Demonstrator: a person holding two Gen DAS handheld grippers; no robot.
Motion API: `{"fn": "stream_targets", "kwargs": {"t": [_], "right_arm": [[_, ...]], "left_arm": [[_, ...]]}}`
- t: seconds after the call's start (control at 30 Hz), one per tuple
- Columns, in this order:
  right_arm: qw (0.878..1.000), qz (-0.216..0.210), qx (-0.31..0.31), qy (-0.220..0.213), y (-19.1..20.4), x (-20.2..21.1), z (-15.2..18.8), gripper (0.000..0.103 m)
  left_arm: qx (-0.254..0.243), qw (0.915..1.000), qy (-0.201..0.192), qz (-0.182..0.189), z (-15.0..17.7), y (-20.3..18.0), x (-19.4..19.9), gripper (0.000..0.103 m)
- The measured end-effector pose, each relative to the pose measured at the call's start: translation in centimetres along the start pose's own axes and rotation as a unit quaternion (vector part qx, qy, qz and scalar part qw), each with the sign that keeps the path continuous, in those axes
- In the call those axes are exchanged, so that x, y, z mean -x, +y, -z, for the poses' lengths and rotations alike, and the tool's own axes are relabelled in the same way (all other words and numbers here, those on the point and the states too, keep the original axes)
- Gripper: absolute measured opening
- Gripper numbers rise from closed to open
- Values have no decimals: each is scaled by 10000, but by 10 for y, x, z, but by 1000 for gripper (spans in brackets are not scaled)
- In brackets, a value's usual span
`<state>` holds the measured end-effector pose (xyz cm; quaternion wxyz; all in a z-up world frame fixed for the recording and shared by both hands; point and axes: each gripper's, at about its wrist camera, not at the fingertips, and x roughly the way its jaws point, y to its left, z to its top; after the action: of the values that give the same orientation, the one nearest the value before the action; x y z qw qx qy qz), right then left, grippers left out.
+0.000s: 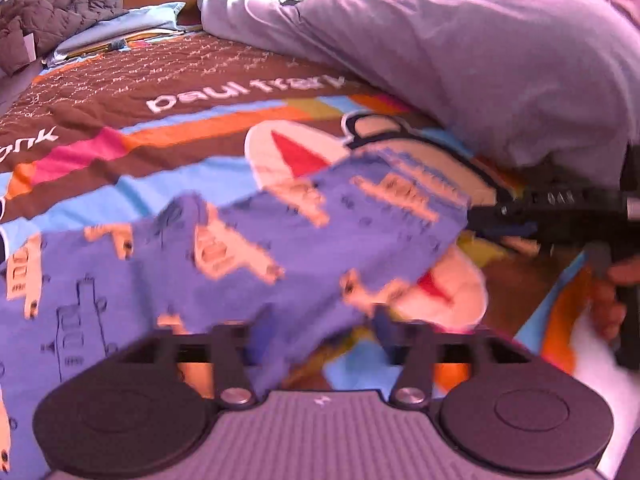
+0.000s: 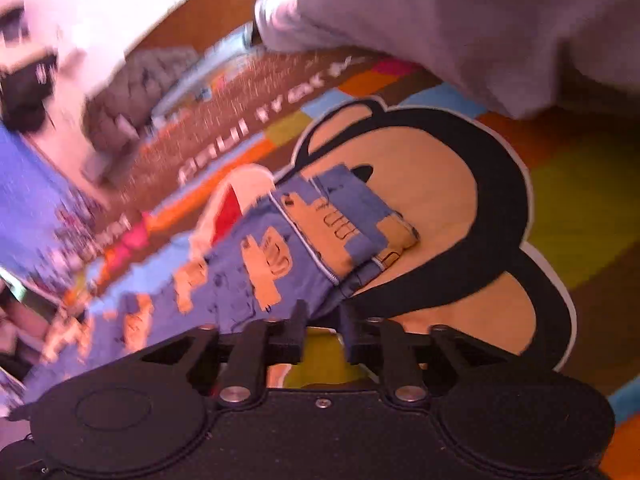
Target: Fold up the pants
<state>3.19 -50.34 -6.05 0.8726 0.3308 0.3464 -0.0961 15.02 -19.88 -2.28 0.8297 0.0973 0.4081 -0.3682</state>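
The pants [image 1: 280, 232] are blue with an orange vehicle print and lie partly lifted over a colourful cartoon bedspread [image 1: 180, 136]. My left gripper [image 1: 316, 344] has its jaws spread wide with pants cloth draped between them; a grip cannot be made out. In the right wrist view my right gripper [image 2: 324, 320] is shut on the edge of the pants [image 2: 280, 256] near the bunched waistband [image 2: 352, 220]. The right gripper also shows in the left wrist view [image 1: 504, 216], pinching the far corner of the cloth.
A large grey duvet [image 1: 460, 52] is heaped at the back right of the bed. A dark quilted jacket [image 1: 52, 12] and a light blue pillow [image 1: 132, 24] lie at the back left. The bedspread [image 2: 560, 184] shows a big monkey face under the pants.
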Motion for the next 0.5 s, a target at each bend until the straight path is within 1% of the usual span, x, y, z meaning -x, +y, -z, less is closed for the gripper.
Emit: {"fn": "stream_targets", "kwargs": {"t": [0.03,0.07,0.1,0.13,0.17,0.2,0.23,0.27,0.3,0.37,0.5], "right_arm": [[9999,-70,-109,-57,-4,4,0,49],[9997,-113,-145,-131,-4,6,-3,58],[9996,-138,-60,-227,-3,9,-6,60],[9994,-124,120,-308,0,11,-9,64],[9988,-92,304,-363,-1,12,-14,69],[9984,-47,416,-379,0,11,-16,69],[9983,-6,467,-349,-1,7,-19,66],[9984,-10,481,-309,-3,3,-21,61],[9986,1,468,-262,-5,0,-21,59],[9991,16,398,-140,-8,-5,-22,50],[9993,-166,251,-236,-14,-8,-25,46]], "left_arm": [[19,10000,-94,7,-10,-2,1,69],[30,9999,-154,21,-18,-5,0,70],[59,9998,-207,38,-29,-8,-3,75],[119,9995,-284,27,-43,-13,-10,84],[179,9992,-358,-17,-53,-17,-18,90],[239,9987,-442,-62,-64,-22,-26,96],[285,9983,-494,-70,-74,-26,-37,99],[311,9985,-438,-38,-85,-29,-51,99],[300,9991,-295,11,-96,-32,-67,99],[272,9996,-52,102,-116,-34,-96,99],[289,9989,260,258,-139,-35,-139,97]]}}
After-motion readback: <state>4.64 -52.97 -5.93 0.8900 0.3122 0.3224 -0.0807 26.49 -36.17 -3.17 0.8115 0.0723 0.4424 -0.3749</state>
